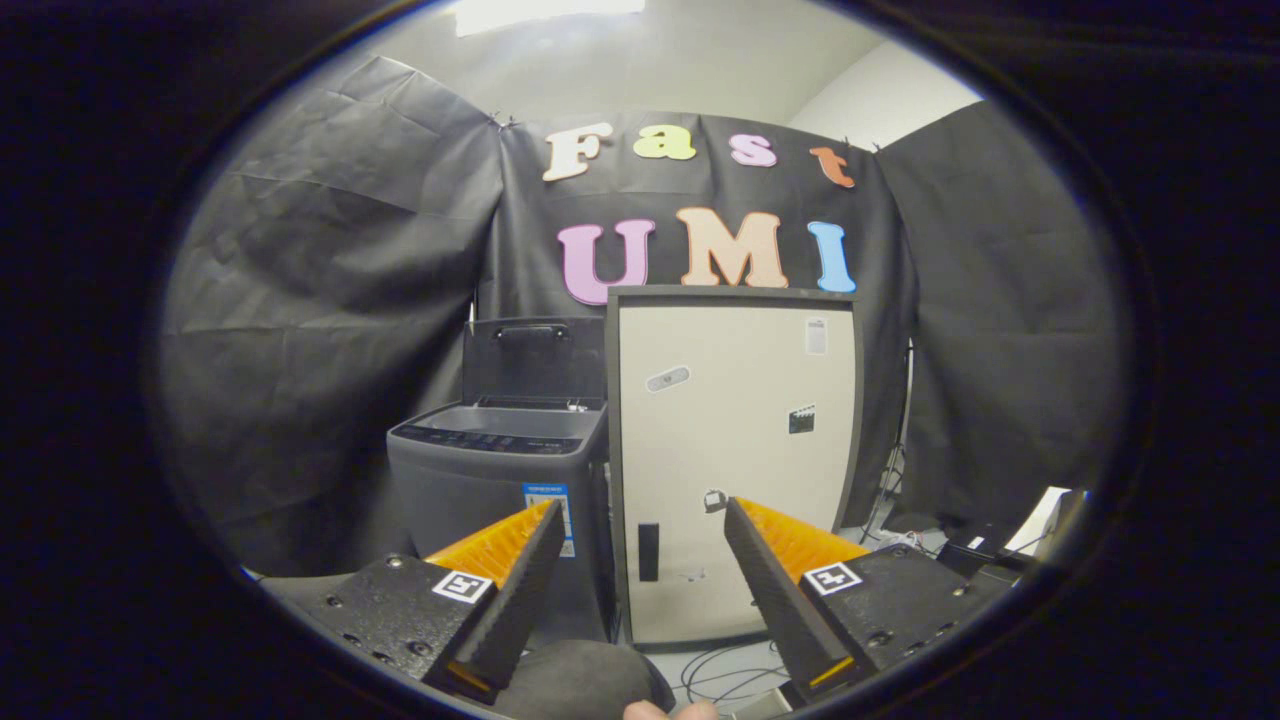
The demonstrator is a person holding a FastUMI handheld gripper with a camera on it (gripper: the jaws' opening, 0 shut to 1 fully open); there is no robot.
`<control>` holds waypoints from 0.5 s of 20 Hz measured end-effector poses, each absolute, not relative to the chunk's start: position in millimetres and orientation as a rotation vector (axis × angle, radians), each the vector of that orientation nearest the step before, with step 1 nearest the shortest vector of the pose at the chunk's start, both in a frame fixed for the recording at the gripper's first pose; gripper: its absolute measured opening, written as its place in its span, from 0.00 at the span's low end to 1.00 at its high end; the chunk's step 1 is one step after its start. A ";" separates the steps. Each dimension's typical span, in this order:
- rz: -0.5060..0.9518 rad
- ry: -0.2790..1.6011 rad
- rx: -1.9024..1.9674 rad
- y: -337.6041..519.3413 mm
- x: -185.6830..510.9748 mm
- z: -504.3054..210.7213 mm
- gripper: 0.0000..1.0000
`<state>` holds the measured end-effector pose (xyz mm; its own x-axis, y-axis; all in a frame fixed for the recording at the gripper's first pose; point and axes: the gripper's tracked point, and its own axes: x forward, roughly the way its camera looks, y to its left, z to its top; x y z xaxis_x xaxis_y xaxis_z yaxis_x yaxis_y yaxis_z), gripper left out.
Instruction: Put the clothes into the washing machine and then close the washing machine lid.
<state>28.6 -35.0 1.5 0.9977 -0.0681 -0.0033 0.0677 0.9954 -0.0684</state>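
Observation:
A grey top-loading washing machine stands beyond my left finger, against the black cloth wall. Its lid is raised upright at the back, so the top opening is uncovered. My gripper is open, its two fingers spread wide with nothing between them, well short of the machine. Low down between the finger bases lies a dark rounded lump; I cannot tell whether it is clothing. A fingertip of a person's hand shows just below it.
A tall beige cabinet with a dark frame stands right beside the washing machine, straight ahead between the fingers. Cables trail on the floor in front of it. Dark gear and a white item sit beyond the right finger.

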 end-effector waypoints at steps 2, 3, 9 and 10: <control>-0.069 0.006 -0.068 -35.1 28.7 2.2 0.98; -0.070 0.006 -0.067 -35.3 28.6 2.5 0.98; -0.070 0.005 -0.070 -36.2 27.2 3.1 0.98; -0.069 0.005 -0.072 -36.0 27.8 2.3 0.98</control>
